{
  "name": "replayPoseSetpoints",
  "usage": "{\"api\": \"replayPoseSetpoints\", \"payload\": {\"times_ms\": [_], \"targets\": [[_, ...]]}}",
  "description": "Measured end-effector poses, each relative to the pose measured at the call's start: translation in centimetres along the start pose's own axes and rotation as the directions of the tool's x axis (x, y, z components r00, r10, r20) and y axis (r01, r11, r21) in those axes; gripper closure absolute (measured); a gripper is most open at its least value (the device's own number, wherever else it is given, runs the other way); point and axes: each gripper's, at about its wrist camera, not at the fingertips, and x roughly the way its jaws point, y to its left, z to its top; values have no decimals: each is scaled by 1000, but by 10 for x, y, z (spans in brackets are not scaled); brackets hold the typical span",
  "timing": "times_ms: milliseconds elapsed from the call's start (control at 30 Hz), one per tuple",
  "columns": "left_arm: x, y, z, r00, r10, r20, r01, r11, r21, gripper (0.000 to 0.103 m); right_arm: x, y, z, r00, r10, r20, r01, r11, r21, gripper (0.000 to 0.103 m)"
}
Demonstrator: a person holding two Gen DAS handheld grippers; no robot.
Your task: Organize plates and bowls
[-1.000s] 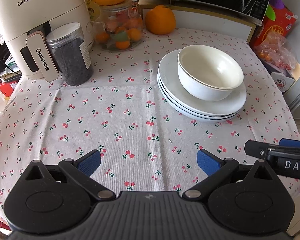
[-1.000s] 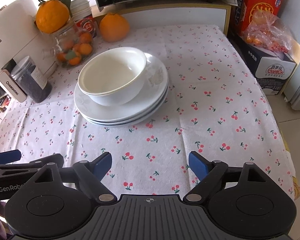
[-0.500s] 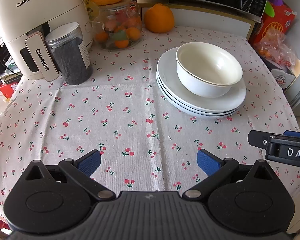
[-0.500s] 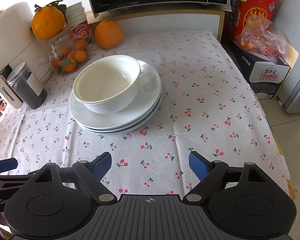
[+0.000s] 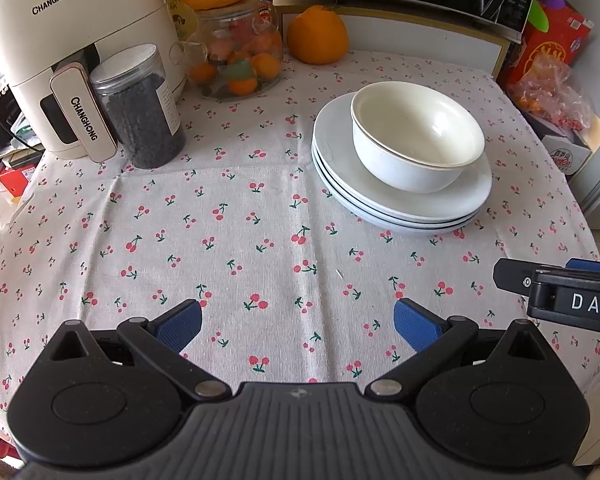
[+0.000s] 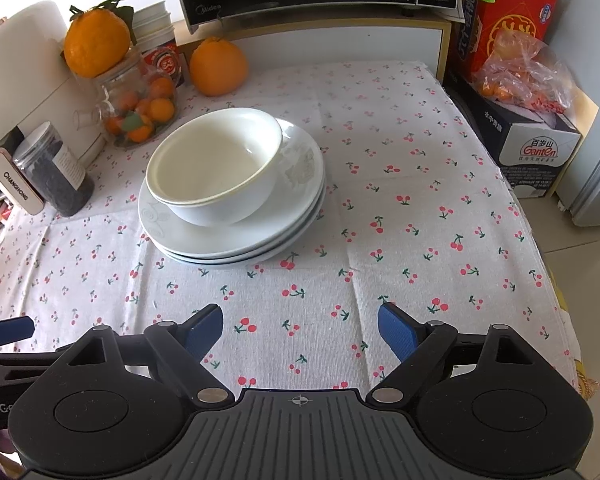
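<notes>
Hovering claws, left claw point(image 5: 297, 322) and right claw point(image 6: 300, 330), both apart (nothing between); bowl point(image 6: 214, 166) atop plates point(image 6: 232, 236).

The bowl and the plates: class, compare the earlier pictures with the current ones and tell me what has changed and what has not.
Nothing was taken hold of or let go. The bowl sits on the stack of plates exactly as before, on the cherry tablecloth. The left gripper and right gripper hang open and empty over the cloth short of the stack. Only the framing differs slightly between pictures.

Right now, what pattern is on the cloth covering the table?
The tablecloth is white with small red cherries on green stems, clearest in the right wrist view.
</notes>
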Motion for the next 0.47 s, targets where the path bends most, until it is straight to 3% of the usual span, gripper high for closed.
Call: {"api": "replayPoseSetpoints", "payload": {"times_ms": [467], "targets": [[2, -2, -1, 1000, -8, -12, 8, 1000, 9, 1, 2, 0, -1, 1000, 1, -4, -1, 1000, -2, 16]]}}
